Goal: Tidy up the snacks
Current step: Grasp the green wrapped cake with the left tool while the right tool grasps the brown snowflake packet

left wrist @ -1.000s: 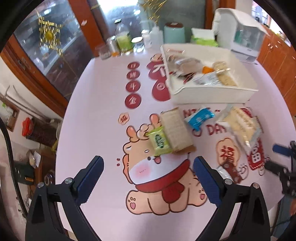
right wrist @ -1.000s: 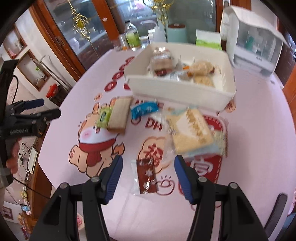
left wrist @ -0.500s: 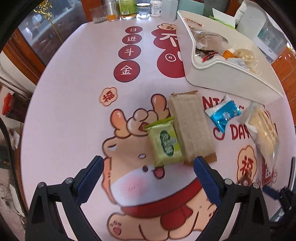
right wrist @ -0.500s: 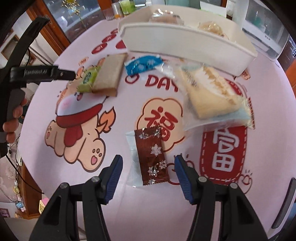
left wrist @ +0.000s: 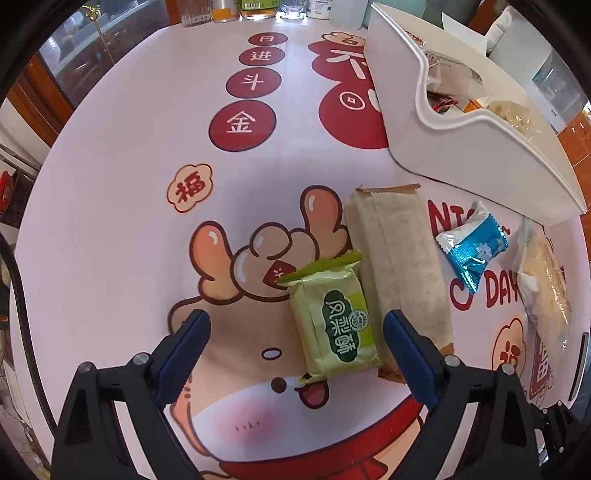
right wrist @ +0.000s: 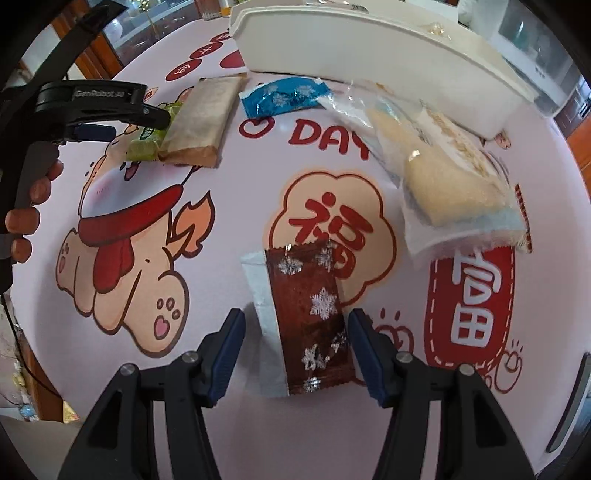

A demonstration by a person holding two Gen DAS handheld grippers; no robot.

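Note:
My left gripper [left wrist: 295, 354] is open just above the table, its right finger beside a green snack pack [left wrist: 334, 325] that lies between the fingers toward the right. A long tan pack [left wrist: 399, 266] lies against the green one. My right gripper [right wrist: 295, 350] is open, straddling a brown snowflake-wrapped snack [right wrist: 308, 317]. A blue snack [left wrist: 472, 251] also shows in the right wrist view [right wrist: 284, 98]. A clear pack of pale cakes [right wrist: 450, 173] lies right of it. The white bin [left wrist: 469, 147] holds several snacks.
The round table has a pink printed cloth [left wrist: 129, 184]. Bottles and jars [left wrist: 255, 7] stand at its far edge. A white appliance [right wrist: 535, 44] stands behind the bin. The left gripper's body and the hand holding it [right wrist: 92, 107] show in the right wrist view.
Both grippers have moved down and forward toward the table. The left one has closed in on the green pack, the right one on the brown snack. Both stay open.

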